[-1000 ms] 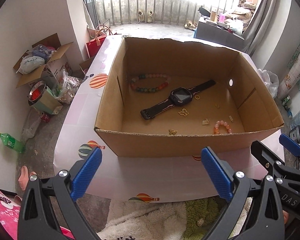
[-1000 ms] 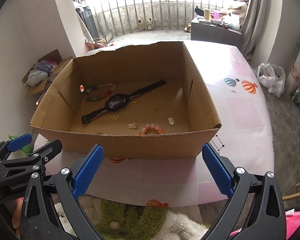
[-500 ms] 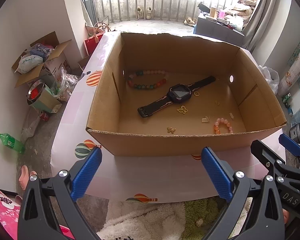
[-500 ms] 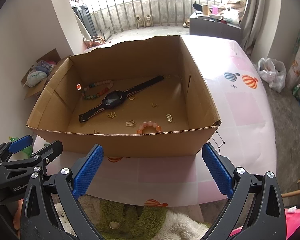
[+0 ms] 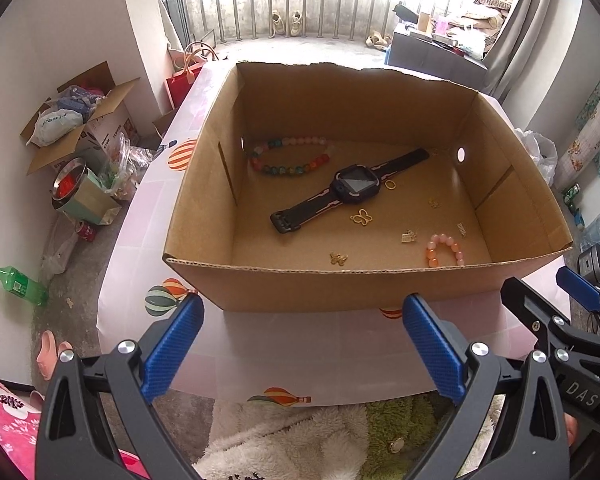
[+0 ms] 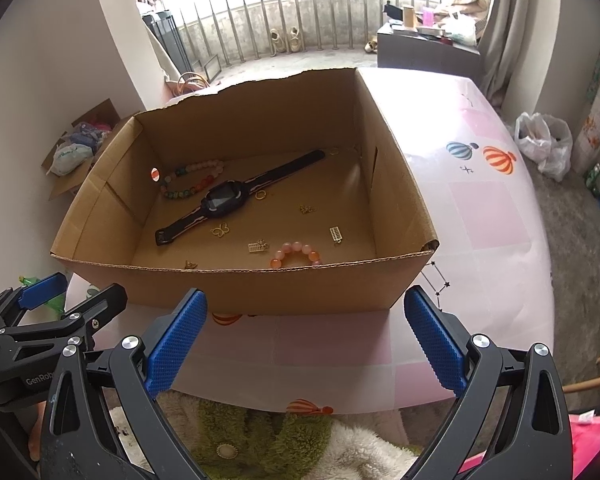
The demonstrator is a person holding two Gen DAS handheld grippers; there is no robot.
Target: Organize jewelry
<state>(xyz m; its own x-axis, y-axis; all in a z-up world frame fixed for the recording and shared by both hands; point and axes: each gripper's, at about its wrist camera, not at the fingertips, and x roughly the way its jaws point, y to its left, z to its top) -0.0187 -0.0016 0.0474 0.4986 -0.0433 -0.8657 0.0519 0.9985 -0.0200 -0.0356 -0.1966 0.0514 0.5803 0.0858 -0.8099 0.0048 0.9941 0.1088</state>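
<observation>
We see both the left hand-held gripper (image 5: 302, 344) and the right hand-held gripper (image 6: 306, 340) spread wide and empty, low in frame. Centre frame, the cardboard box (image 5: 380, 288) holds a watch (image 5: 350, 190), bracelets and tiny gold charms too small to identify; its near wall hides part of the pink bracelet (image 6: 296, 256).

Matt corrugated cardboard box (image 5: 300, 284), glossy plastic tablecloth (image 6: 488, 216), gold-coloured metal charms (image 5: 361, 217), textured blue tool pads (image 5: 174, 346).
</observation>
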